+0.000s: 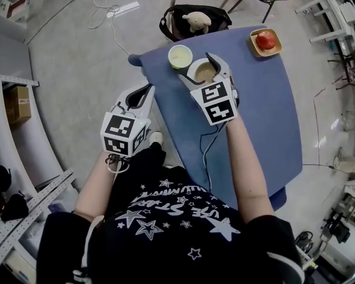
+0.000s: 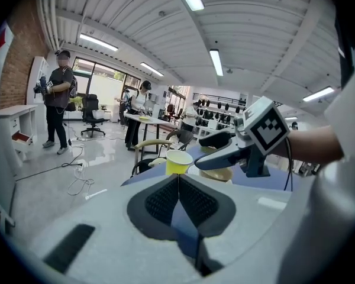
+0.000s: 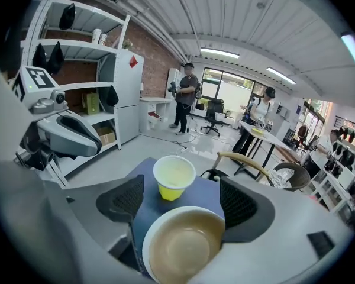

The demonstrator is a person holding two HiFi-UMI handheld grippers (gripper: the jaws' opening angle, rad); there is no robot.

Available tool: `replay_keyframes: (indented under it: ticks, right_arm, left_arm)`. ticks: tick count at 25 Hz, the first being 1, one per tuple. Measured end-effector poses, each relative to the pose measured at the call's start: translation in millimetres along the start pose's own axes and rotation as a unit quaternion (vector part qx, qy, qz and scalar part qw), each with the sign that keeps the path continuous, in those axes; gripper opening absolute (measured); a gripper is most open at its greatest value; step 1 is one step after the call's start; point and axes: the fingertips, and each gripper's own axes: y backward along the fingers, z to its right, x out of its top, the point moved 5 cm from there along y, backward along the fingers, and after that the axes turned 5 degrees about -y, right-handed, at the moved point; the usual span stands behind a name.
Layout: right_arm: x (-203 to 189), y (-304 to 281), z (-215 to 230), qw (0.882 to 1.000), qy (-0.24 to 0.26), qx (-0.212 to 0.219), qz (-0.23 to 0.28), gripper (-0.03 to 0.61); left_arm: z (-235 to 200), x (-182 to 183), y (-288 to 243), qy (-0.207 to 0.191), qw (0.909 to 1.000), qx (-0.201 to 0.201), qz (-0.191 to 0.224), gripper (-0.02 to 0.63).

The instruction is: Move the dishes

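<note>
While right tool (image 3: 183, 201) straddles bowl (image 3: 183, 248), cup (image 3: 174, 177) near.

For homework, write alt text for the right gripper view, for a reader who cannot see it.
The right gripper, jaws apart, straddles a tan bowl on a blue table, with a yellow cup just beyond. The left gripper shows at far left.

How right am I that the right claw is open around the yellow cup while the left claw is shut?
Not quite. The right claw is open around the beige bowl, not the yellow cup, which stands beyond it; the right gripper view shows this. The left claw is indeed shut.
</note>
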Motion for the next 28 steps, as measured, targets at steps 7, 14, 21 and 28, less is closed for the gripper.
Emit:
replay_keyframes:
  ticks: [7,14,21,28]
  right_arm:
    - [-29,33,27,0.993,-0.092,-0.069,0.002,0.377]
    - [-77,48,60,0.965,-0.231,-0.119,-0.037,0.268]
    - [-103,42,68,0.952,-0.277,-0.11,-0.076,0.208]
    - [-119,31,70,0.929,-0.34,-0.107,-0.095,0.139]
  left_arm:
    - [6,0,4,-0.004,0.9999,-0.012,0.009,0.02]
    - [8,1,2,-0.007,0.9996,-0.022,0.013,0.02]
    - [11,-1,-3,-0.007,0.9995,-0.03,0.008,0.02]
    - [11,-6,-3,-0.003,0.9995,-0.031,0.002,0.02]
